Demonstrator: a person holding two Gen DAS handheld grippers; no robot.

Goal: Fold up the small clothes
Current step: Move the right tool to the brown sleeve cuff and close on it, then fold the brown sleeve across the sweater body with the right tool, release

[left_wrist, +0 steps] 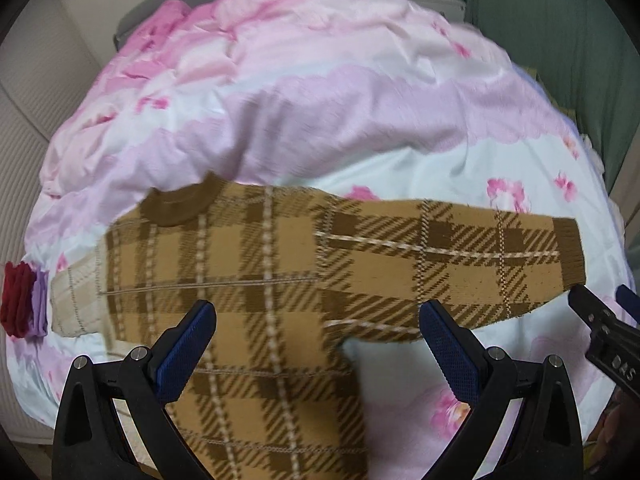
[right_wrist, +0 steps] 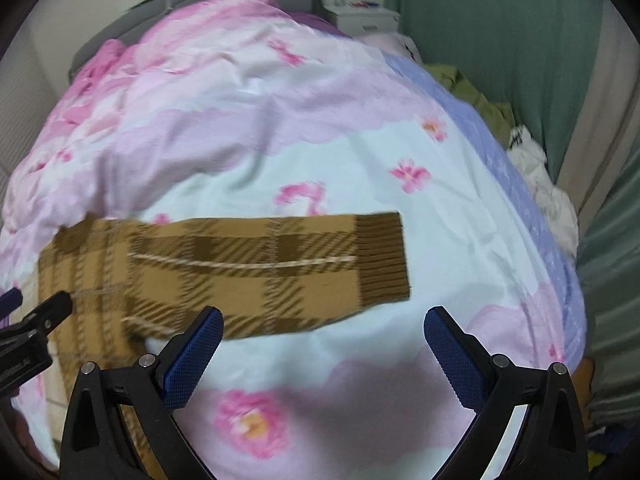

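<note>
I hold one gripper in each hand above the brown plaid sweater (left_wrist: 256, 264), which lies flat on the pink and white flowered quilt (left_wrist: 320, 92). The sweater is my landmark here.

My left gripper (left_wrist: 318, 322) hangs over the body of the sweater, below its dark round collar (left_wrist: 178, 206). Its two blue-padded fingers (left_wrist: 188, 354) stand wide apart and hold nothing; the plaid cloth shows in the gap between them. I cannot tell if the tips touch the cloth.

One sleeve (left_wrist: 460, 260) stretches straight out from the body toward my right side, and it ends in a dark ribbed cuff (left_wrist: 568, 252). On the other side of the body the sleeve seems folded over, so that its pale inner face (left_wrist: 74, 304) shows. Just beyond this pale part, at the quilt's edge, lies something small, dark red and lilac (left_wrist: 22, 300); I cannot tell what it is.

My right gripper (right_wrist: 324, 324) is near the stretched sleeve, on the side nearer to me, close to the cuff (right_wrist: 382, 258). Its fingers (right_wrist: 450, 356) are also spread wide and empty. One finger is over the lower edge of the sleeve, the other over bare quilt (right_wrist: 360, 160). In the left wrist view, the tip of my right gripper (left_wrist: 600, 304) shows just beside the cuff.

Beyond the quilt, far from the sweater, hangs a green curtain (right_wrist: 500, 40).
</note>
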